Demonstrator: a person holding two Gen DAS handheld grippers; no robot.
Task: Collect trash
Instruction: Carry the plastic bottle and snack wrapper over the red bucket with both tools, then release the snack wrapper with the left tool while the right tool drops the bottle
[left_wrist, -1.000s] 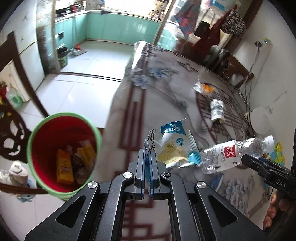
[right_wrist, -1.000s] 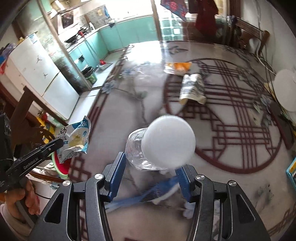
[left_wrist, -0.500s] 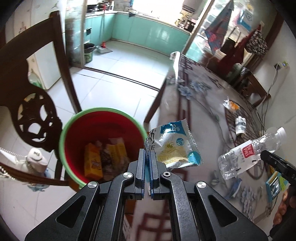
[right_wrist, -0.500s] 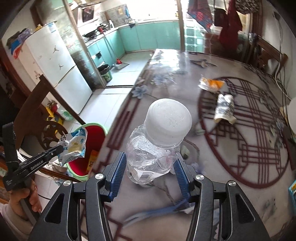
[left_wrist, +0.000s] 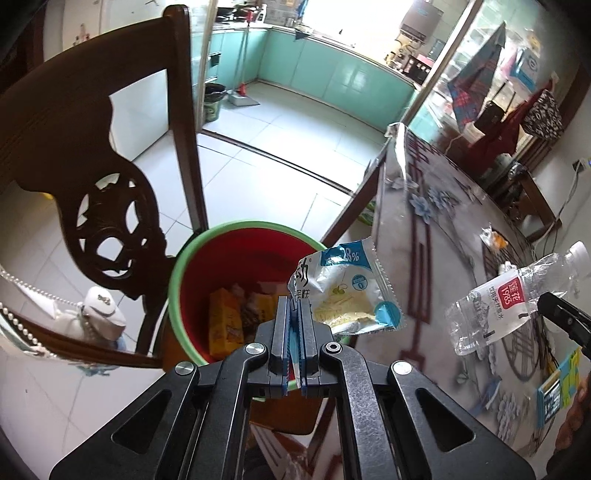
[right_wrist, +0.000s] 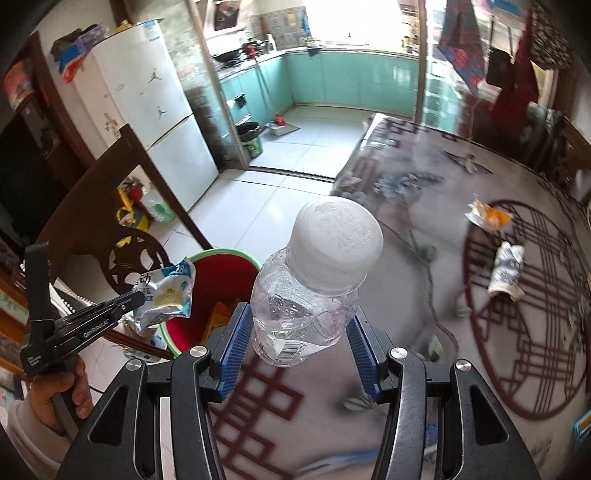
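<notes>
My left gripper (left_wrist: 293, 306) is shut on the edge of a blue and white snack wrapper (left_wrist: 347, 291), held over the near rim of a red bin with a green rim (left_wrist: 236, 227). Yellow packets (left_wrist: 223, 321) lie inside the bin. My right gripper (right_wrist: 299, 325) is shut on a clear plastic water bottle (right_wrist: 306, 299) with a white cap, above the table's edge beside the bin (right_wrist: 221, 254). The same bottle (left_wrist: 509, 295) shows at the right of the left wrist view, and the wrapper (right_wrist: 166, 293) at the left of the right wrist view.
A dark carved wooden chair (left_wrist: 103, 177) stands against the bin on its left. On the patterned table (right_wrist: 424, 229) lie an orange wrapper (right_wrist: 487, 216) and a crumpled white carton (right_wrist: 508, 269). White tiled floor (left_wrist: 280, 125) stretches toward the kitchen.
Both grippers have swung left from over the table toward the bin. The wrapper now hangs over the bin's rim, and the bottle has come to the table's edge beside it.
</notes>
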